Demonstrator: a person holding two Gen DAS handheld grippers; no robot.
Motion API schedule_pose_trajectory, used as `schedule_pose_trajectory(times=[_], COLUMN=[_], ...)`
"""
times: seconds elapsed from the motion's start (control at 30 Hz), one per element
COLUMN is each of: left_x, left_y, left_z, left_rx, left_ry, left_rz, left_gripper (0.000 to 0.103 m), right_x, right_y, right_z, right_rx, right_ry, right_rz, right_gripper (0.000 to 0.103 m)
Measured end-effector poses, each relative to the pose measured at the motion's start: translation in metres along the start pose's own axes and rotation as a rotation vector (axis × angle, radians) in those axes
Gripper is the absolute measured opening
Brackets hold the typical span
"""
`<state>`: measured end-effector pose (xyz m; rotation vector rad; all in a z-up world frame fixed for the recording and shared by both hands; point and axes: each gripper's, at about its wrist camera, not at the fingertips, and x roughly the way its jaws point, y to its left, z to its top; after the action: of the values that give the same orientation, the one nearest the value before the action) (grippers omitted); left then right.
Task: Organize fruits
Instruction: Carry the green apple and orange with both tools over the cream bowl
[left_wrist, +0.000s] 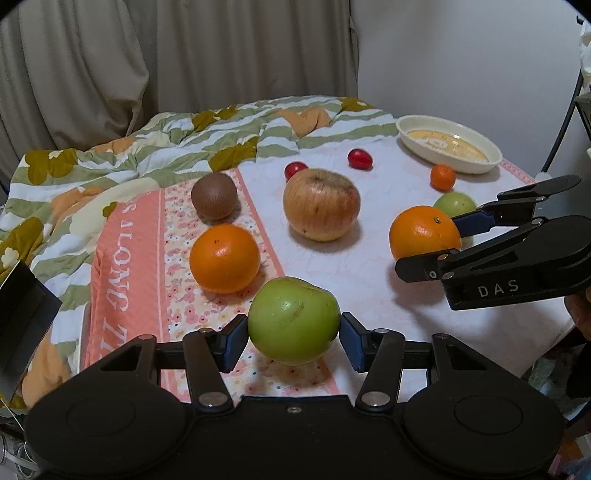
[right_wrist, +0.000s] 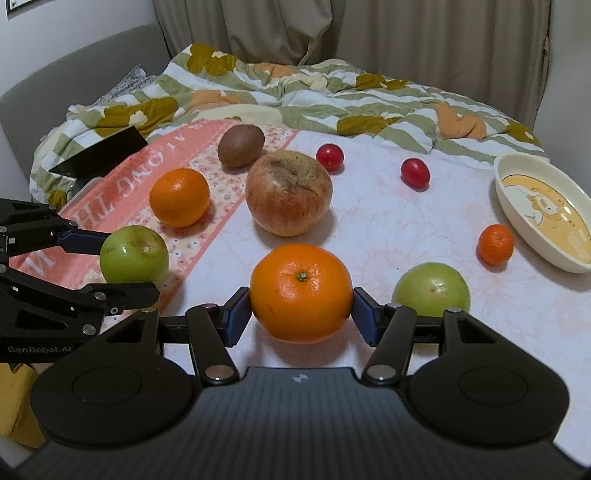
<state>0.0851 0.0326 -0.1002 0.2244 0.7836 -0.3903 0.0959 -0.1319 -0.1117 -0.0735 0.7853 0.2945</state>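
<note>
My left gripper (left_wrist: 293, 332) is shut on a green apple (left_wrist: 293, 319), its blue pads pressing both sides, low over the flowered cloth. The right wrist view shows that same left gripper (right_wrist: 122, 266) and green apple (right_wrist: 135, 254) at the left. An orange (right_wrist: 301, 291) sits on the white cloth with my right gripper (right_wrist: 301, 314) shut on it, both pads touching its sides. From the left wrist, this right gripper (left_wrist: 437, 245) and orange (left_wrist: 424, 232) appear at the right. A cream dish (right_wrist: 524, 157) lies at the far right.
Loose fruit lies on the cloth: a large reddish apple (right_wrist: 289, 194), a second orange (right_wrist: 180, 196), a kiwi (right_wrist: 241, 144), two red tomatoes (right_wrist: 330, 157) (right_wrist: 415, 173), a small mandarin (right_wrist: 495, 244), another green apple (right_wrist: 431, 290). A rumpled quilt (right_wrist: 295, 92) borders the back.
</note>
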Motion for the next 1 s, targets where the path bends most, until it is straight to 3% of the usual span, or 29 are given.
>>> schedule_pose_trajectory(times=[0.23, 0.47, 0.73, 1.0], left_x=[-0.029, -0.048, -0.05, -0.032], left_y=[-0.017, -0.048, -0.105, -0.157], left_z=[0.016, 0.04, 0.075, 0.12], left_rx=[-0.022, -0.08, -0.145, -0.174], left_ry=[-0.038, -0.061, -0.095, -0.135], left_rz=[0.012, 0.04, 0.095, 0.112], left_gripper=[0.058, 0.058, 0.058, 0.058], right_x=[-0.041, -0.086, -0.128, -0.144], right_y=[-0.013, -0.05, -0.126, -0.213], right_z=[0.008, 0.012, 0.013, 0.02], right_rx=[0.031, 0.053, 0.059, 0.039], right_ry=[-0.052, -0.098, -0.128, -0.149], right_rz=[-0.002, 0.0, 0.012, -0.009], right_gripper=[0.074, 0.074, 0.074, 0.074])
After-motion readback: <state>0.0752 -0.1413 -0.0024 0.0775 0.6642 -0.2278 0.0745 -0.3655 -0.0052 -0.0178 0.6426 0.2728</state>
